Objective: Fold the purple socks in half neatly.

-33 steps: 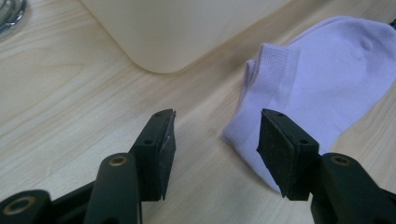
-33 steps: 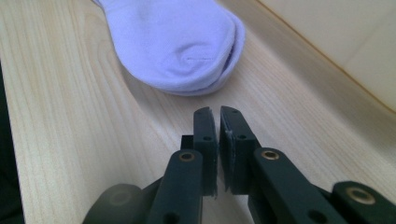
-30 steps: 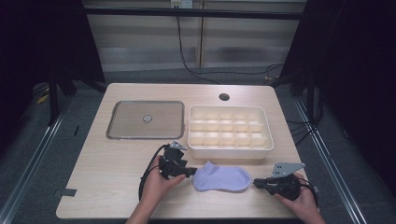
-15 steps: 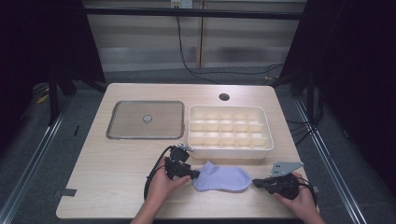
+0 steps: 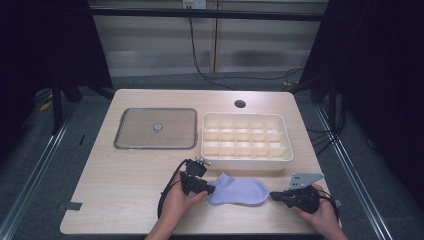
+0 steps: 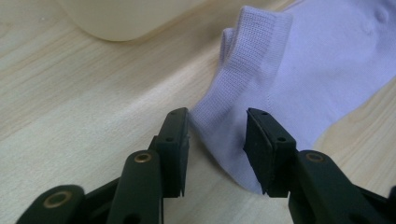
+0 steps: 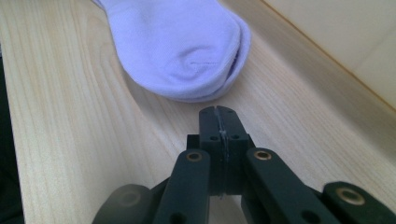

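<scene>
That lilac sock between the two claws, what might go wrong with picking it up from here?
The left gripper has just been closing around the sock at its cuff edge, not yet pinching; it may catch only a thin bit of fabric and slip off. The right gripper is shut just short of the toe, so it cannot pin that end. Lifted by one end, the sock might drag against the compartment tray close behind.

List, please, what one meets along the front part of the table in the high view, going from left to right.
left gripper → pale purple sock → right gripper. The left jaws, which have just been closing, stand around the sock's cuff end; the right jaws are shut, just short of its toe.
</scene>
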`<state>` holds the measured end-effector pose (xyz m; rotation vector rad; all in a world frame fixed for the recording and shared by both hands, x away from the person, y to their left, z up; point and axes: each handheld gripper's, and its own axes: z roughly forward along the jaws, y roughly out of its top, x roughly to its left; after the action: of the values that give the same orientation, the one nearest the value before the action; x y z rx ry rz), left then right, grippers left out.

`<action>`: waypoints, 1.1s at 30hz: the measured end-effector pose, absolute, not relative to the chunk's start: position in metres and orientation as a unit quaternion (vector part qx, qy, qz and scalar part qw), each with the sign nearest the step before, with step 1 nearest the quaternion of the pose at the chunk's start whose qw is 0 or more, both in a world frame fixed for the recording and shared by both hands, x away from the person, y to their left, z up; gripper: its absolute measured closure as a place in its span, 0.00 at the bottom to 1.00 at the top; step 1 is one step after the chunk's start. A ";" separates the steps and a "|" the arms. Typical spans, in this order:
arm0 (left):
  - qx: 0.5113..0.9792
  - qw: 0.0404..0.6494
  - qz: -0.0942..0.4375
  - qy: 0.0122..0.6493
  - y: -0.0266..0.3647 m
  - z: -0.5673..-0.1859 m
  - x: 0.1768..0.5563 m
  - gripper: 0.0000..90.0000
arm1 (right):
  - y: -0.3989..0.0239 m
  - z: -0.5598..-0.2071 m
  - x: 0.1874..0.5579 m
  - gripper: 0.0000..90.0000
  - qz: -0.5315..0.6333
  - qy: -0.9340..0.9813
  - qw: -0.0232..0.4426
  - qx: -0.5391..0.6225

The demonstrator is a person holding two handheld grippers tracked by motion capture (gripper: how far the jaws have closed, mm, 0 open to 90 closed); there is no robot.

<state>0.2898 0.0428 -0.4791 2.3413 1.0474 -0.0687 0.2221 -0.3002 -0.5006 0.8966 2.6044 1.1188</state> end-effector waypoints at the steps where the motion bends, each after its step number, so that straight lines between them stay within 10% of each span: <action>1: 0.881 0.276 -0.019 0.383 0.040 -0.478 0.289 0.70 | -0.300 -0.501 0.222 1.00 0.375 0.873 0.082 0.301; 9: 0.878 0.274 -0.030 0.391 0.039 -0.480 0.290 0.90 | -0.300 -0.500 0.223 1.00 0.374 0.874 0.081 0.299; 33: 0.859 0.309 -0.101 0.395 0.049 -0.468 0.296 0.93 | -0.300 -0.501 0.225 1.00 0.379 0.871 0.075 0.302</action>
<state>0.2965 0.0494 -0.4683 2.2702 1.0445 -0.2678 0.2252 -0.2996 -0.5010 0.9068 2.6147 1.1372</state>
